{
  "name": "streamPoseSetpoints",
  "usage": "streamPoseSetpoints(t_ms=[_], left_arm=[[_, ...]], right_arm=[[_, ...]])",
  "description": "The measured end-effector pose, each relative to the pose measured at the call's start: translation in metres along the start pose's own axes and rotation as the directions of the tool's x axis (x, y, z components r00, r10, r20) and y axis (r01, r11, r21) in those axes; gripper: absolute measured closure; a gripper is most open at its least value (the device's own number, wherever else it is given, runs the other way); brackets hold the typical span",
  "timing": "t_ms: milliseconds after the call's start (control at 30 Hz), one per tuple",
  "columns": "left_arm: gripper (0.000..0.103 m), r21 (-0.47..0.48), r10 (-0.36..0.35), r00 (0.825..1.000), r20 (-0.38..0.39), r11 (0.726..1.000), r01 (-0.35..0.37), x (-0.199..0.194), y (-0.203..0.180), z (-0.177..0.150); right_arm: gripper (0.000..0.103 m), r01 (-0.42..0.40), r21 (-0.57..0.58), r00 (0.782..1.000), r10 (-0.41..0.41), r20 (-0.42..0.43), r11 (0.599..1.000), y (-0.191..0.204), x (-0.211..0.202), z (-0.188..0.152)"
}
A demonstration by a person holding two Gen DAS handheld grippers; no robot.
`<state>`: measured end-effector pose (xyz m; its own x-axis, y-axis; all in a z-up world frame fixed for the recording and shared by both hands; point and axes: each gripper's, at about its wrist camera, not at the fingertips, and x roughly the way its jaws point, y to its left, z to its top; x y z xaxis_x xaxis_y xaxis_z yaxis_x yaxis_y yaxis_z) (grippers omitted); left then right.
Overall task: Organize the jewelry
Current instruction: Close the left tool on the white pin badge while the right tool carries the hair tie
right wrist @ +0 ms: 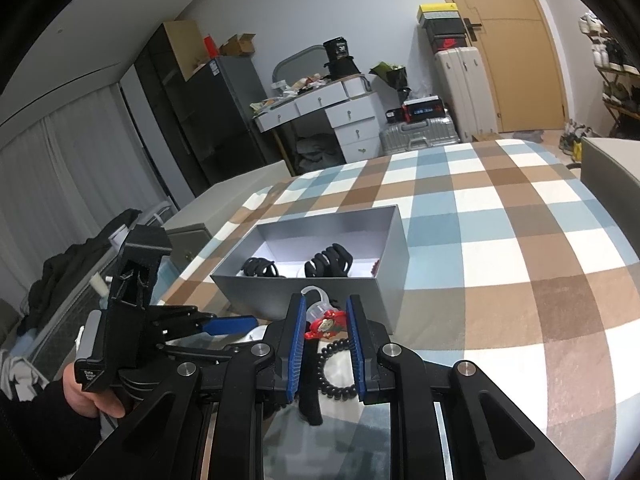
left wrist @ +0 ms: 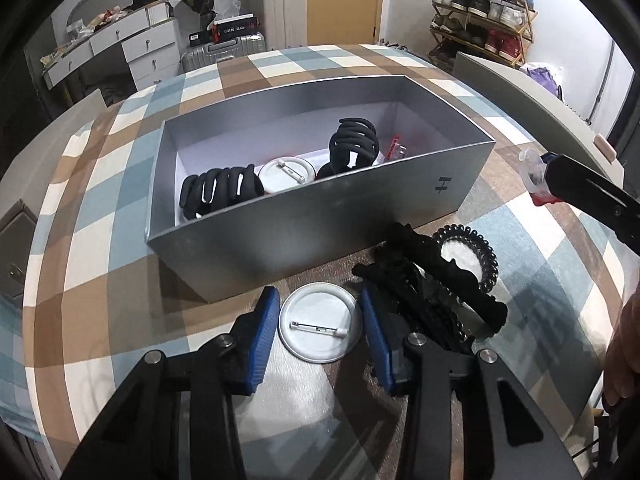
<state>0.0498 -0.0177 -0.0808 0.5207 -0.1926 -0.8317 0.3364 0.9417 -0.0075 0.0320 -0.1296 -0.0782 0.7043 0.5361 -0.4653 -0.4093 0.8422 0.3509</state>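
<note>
Silver cardboard box, lidless, sits on the checked surface with a white interior holding two black claw hair clips, one lying at the left end and one standing near the middle, a white round pin badge face down between them, and a small red item at the right end, too hidden to identify. A dark mark resembling "H" is printed on the box's near wall. Left tool: blue pads apart, straddling a second white pin badge that lies back-up on the surface just in front of the box; contact cannot be confirmed. Beside it to the right lie a black ruffled hair band and a black spiral hair tie, touching each other. Right tool: pads clamped on a red cartoon-figure charm with a clear loop, held above the surface near the box's right corner. Tablecloth is blue, brown and white plaid. Room contents: white drawer desk, cream suitcase, shoe boxes with a Nike swoosh, wooden door, shoe rack.
</note>
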Motion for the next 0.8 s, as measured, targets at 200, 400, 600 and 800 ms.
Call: streamPoseSetpoints(t_ms=[200, 400, 600, 800], left_arm=[[0.066, 0.013, 0.041, 0.999, 0.017, 0.999, -0.041, -0.008, -0.003, -0.005], [0.066, -0.010, 0.042, 0.998, 0.047, 0.999, -0.042, -0.025, 0.000, -0.006], [0.066, -0.030, 0.016, 0.997, 0.078, 0.999, -0.014, -0.045, 0.004, -0.004], [0.066, -0.017, -0.051, 0.989, 0.141, 0.998, 0.054, -0.068, 0.007, 0.020]], right_arm=[[0.083, -0.012, -0.003, 1.000, 0.012, 0.003, 1.000, 0.005, -0.003, 0.001], [0.083, -0.040, -0.036, 0.999, 0.040, 0.003, 0.999, 0.021, -0.006, 0.000], [0.083, -0.054, -0.051, 0.998, 0.055, 0.013, 0.997, 0.028, -0.011, 0.004], [0.083, -0.066, -0.051, 0.997, 0.067, 0.022, 0.996, 0.024, -0.010, 0.022]])
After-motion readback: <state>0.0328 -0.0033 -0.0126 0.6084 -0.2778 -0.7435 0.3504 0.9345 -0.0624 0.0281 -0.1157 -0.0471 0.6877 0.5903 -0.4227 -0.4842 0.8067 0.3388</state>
